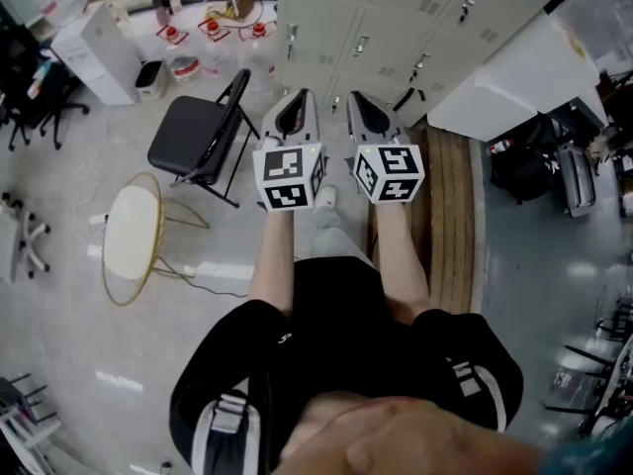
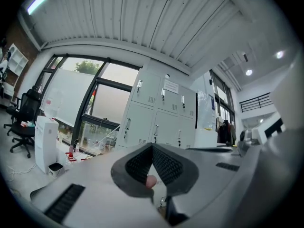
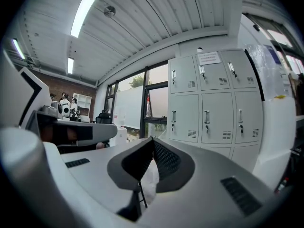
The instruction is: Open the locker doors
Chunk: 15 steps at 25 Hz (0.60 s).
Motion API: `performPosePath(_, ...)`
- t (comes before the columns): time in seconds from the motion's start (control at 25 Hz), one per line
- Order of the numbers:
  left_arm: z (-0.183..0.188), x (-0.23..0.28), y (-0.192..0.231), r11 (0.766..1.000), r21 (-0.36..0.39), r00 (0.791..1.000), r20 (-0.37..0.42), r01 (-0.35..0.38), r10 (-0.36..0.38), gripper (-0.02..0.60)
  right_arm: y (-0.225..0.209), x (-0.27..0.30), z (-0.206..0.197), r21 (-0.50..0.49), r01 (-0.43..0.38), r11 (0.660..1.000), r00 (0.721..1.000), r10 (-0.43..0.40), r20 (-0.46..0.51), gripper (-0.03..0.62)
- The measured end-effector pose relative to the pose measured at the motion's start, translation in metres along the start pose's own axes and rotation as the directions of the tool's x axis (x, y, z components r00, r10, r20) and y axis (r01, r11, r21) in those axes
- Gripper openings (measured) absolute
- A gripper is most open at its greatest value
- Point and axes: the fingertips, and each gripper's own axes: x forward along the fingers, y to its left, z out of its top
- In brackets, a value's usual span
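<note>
Person's black top [image 1: 336, 334] fills the near edge of the head view. Both forearms reach ahead, and each carries a tool with one marker cube.

State, left tool [image 1: 295, 99]: jaws meet at the tips, nothing held. State, right tool [image 1: 359, 99]: the same, closed and empty.

The pale grey metal lockers [image 1: 396, 18] stand ahead of both tools, not touched. Every door in view is closed.

Head view only:
- one black folding chair [image 1: 198, 132]
- one round white stool with a gold wire frame [image 1: 134, 231]
- three red-topped clear jugs [image 1: 212, 30]

Right gripper view only:
- one white paper notice [image 3: 208, 57] on the top middle door
- six whole doors, in two rows of three
- a lower row, partly cut off

Both gripper views, not the head view: a large dark-framed window [image 2: 109, 94] beside the lockers.
</note>
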Motion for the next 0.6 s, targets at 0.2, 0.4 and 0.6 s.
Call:
performPosePath(0.2, -0.011, 0.026, -0.004, 1.000, 0.003, 0.999, -0.029, 0.015, -0.015, 0.005, -0.026, 0.012, -0.008, 0.020, 0.032, 0.999, 0.999, -0.031, -0.016, 0.018)
performPosePath(0.4, -0.021, 0.050, -0.010, 0.999, 0.012, 0.998, -0.061, 0.031, -0.030, 0.005, -0.052, 0.024, -0.015, 0.046, 0.056, 0.997, 0.998, -0.055, -0.026, 0.018)
performPosePath(0.6, -0.030, 0.085, -0.005, 0.999, 0.020, 0.996, -0.087, 0.029, -0.028, 0.005, -0.073, 0.049, -0.023, 0.066, 0.060, 0.996, 0.998, -0.058, -0.037, 0.018)
